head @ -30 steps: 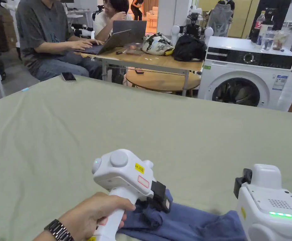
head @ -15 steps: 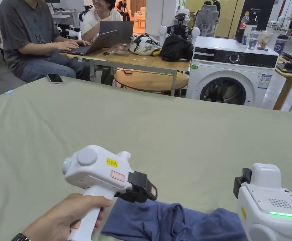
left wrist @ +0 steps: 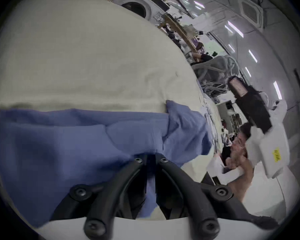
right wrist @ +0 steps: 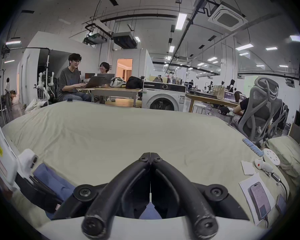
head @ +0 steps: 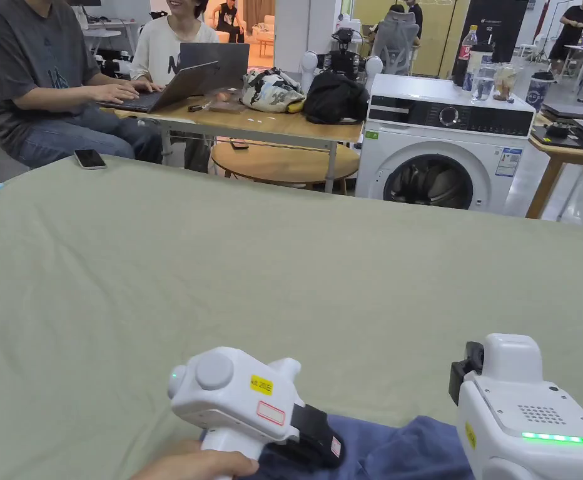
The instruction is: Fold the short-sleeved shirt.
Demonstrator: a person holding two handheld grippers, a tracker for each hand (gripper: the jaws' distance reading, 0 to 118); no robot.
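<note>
Most of the head view is covered by a pale green sheet. A blue shirt is bunched at its bottom edge, clamped by the left gripper. The right gripper is pressed together on nothing.

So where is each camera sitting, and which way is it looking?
Head view: on the person's head, looking down and forward over the green sheet toward the washing machine; shows the left gripper and a hand.
Left gripper view: on the left gripper, facing along the blue shirt; its fingers pinch the cloth.
Right gripper view: on the right gripper, facing across the sheet to the room; its fingers meet, gripping nothing.
Shared: all three see the shirt, sheet and washing machine.
</note>
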